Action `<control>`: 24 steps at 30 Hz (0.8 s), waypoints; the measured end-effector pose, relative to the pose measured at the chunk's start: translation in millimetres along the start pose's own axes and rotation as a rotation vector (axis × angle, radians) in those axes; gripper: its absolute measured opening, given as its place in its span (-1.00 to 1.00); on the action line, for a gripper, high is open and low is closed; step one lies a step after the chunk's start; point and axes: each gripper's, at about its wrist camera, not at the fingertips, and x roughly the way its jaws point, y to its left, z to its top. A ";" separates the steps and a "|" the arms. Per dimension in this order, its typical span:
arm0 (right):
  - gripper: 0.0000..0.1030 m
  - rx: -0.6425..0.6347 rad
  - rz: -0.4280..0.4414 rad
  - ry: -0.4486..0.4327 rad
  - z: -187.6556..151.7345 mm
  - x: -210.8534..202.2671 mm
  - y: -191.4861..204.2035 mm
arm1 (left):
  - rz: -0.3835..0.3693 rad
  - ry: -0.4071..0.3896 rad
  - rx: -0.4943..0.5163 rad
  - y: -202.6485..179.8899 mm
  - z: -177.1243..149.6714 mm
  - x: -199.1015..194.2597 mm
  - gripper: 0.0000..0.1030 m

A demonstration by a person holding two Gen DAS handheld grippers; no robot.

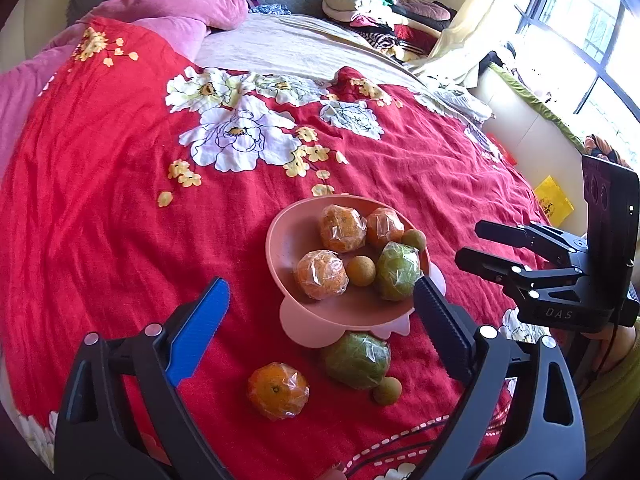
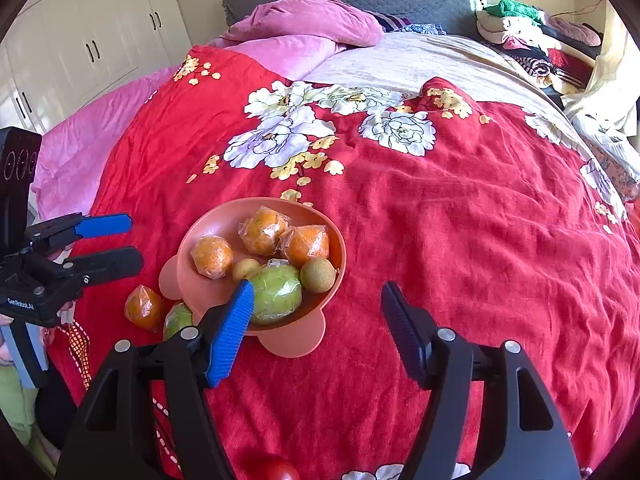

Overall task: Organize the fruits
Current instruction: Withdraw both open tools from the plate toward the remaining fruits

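A pink footed bowl (image 1: 280, 240) (image 2: 188, 248) stands on the red floral bedspread. It holds three wrapped oranges, a wrapped green fruit (image 1: 398, 270) (image 2: 276, 294) and two small brown fruits. On the bedspread in front of the bowl lie a wrapped orange (image 1: 278, 390) (image 2: 144, 307), a wrapped green fruit (image 1: 357, 359) (image 2: 178, 320) and a small brown fruit (image 1: 387, 390). My left gripper (image 1: 322, 300) (image 2: 132, 240) is open and empty above the loose fruits. My right gripper (image 2: 318, 300) (image 1: 466, 244) is open and empty, right of the bowl.
A red round object (image 2: 276, 470) lies at the near edge in the right wrist view. Pink bedding (image 1: 168, 4) and a grey headboard are at the far end. Piled clothes (image 1: 376, 12) sit at the back right. A window (image 1: 592, 32) is to the right.
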 end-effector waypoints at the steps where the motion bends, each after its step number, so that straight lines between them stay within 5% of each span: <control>1: 0.30 0.000 0.000 -0.002 -0.1 -1.1 0.5 | 0.002 -0.004 -0.001 0.6 0.2 -1.8 0.70; 24: 0.57 -0.020 -0.013 -0.049 -7.1 -33.2 12.6 | 0.039 -0.035 -0.022 10.8 -4.4 -28.1 0.81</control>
